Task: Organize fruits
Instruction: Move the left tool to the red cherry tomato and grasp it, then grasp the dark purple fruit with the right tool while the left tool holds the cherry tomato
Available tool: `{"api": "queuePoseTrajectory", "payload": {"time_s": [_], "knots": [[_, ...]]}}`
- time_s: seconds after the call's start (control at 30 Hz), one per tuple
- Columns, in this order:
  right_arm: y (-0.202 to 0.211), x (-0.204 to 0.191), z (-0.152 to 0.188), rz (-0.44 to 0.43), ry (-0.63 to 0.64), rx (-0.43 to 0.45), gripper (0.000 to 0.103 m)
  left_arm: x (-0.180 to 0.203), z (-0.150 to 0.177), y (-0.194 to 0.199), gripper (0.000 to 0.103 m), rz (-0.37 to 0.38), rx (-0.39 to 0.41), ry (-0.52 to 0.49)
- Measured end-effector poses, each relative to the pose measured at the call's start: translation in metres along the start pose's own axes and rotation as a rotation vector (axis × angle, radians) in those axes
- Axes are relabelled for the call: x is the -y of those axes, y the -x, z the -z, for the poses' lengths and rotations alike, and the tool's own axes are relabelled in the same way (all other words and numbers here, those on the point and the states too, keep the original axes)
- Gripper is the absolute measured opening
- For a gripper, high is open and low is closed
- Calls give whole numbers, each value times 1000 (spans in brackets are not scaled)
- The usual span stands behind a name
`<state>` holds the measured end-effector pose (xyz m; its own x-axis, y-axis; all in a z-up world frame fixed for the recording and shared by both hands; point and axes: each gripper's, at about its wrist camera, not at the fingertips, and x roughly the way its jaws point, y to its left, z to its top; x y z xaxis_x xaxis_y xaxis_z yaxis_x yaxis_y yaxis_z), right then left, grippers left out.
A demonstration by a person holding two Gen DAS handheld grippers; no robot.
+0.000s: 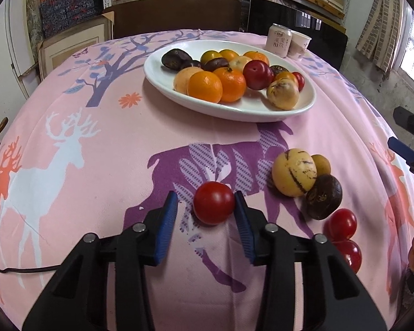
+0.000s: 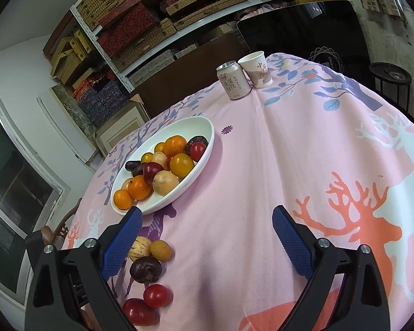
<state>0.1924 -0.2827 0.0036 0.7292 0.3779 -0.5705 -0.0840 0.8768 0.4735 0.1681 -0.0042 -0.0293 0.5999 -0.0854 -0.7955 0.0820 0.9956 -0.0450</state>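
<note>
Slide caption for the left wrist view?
Left claw brackets a red tomato on the deer-print tablecloth.

Plate (image 1: pixel 251 111): we see it upper centre of the left wrist view, fruit in it.
Can (image 1: pixel 279 40), cup (image 1: pixel 299 44): behind it, side by side.
Loose fruits (image 1: pixel 294 172): lower right.

Open right tool (image 2: pixel 207 237) over tablecloth (image 2: pixel 289 165)

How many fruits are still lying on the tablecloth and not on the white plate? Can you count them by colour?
Red fruits: 3
Yellow fruits: 2
Dark brown fruit: 1
Total: 6
</note>
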Motion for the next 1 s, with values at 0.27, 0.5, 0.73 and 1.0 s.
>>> {"api": "queuePoseTrajectory", "payload": {"time_s": [0.27,0.5,0.73,1.0], "knots": [[-4,-3,2,8,13,-15,96,6,-1,0,28,8,1,-24],[-19,-19,11,12,100,-96,96,-32,4,28,28,-67,72,131],[-28,-55,32,20,304,-148,96,-40,3,24,28,-64,46,156],[-41,-83,54,55,474,-198,96,-34,5,24,28,-54,48,135]]}}
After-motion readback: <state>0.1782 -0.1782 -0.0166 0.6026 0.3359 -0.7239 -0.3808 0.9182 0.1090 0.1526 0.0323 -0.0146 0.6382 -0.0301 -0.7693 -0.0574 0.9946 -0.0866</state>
